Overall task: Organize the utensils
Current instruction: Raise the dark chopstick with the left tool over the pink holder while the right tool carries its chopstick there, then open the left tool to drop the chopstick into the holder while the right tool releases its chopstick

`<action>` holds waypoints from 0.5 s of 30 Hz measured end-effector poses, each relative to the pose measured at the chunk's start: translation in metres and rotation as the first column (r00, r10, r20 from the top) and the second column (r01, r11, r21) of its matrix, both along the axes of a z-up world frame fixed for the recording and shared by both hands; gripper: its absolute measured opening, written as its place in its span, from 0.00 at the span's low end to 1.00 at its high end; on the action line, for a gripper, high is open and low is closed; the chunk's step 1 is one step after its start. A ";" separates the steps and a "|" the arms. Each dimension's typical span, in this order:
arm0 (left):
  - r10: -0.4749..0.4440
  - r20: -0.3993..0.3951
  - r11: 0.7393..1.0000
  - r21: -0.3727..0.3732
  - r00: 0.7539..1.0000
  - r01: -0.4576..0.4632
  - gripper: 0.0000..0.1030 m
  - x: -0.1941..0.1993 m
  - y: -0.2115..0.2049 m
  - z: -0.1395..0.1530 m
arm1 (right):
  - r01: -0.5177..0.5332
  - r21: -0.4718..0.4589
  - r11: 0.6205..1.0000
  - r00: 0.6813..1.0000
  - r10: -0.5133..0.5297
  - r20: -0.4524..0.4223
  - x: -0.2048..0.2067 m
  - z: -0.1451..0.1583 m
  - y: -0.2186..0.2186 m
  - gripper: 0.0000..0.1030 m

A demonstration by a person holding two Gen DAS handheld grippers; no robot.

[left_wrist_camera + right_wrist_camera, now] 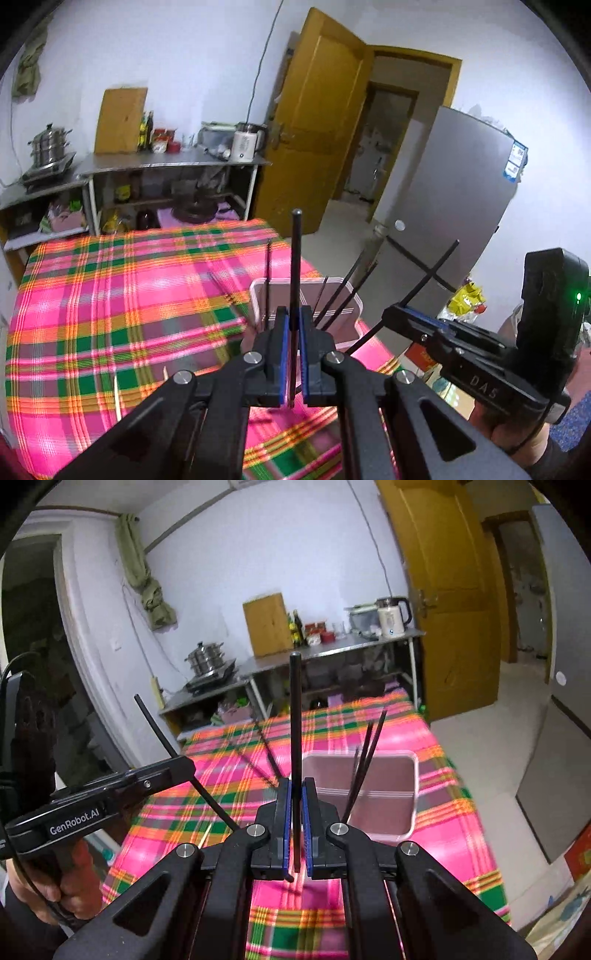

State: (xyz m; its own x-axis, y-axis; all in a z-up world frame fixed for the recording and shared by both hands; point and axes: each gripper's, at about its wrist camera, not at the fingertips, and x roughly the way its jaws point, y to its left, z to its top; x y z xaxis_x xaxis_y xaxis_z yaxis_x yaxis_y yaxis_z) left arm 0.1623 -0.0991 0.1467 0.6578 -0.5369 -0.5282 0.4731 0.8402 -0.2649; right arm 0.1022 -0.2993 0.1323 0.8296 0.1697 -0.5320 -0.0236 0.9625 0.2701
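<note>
- Above the plaid tablecloth (pixel 110 295), both grippers are clenched, each on one black chopstick.
- Left gripper (pixel 291 325) pinches its chopstick (pixel 296 266) near the lower end; the long axis stands upright along the fingers.
- Right gripper (pixel 296 797) holds its chopstick (pixel 295 716) the same way.
- Pink bin (pixel 413 794) sits ahead of both, slightly to the right; the right hand looks nearer, so I'd expect it to drop first, tip down.
- Count: two chopsticks held, roughly four black ones (pixel 364 760) leaning in the bin, though blur hides the exact number; two pale sticks (pixel 116 398) lie on the cloth.
</note>
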 end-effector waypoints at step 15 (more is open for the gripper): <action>0.006 0.055 1.000 0.008 0.998 -0.007 0.05 0.053 -0.032 0.017 | 0.050 -0.013 0.999 0.998 -0.050 0.042 0.031 0.009 -0.020 0.05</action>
State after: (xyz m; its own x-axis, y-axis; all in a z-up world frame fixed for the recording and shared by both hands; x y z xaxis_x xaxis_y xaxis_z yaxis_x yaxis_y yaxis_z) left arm 0.2149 -0.1312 0.1639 0.6892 -0.5283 -0.4959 0.4814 0.8454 -0.2316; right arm 0.1329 -0.3191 0.1415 0.8585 0.1203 -0.4986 0.0137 0.9664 0.2567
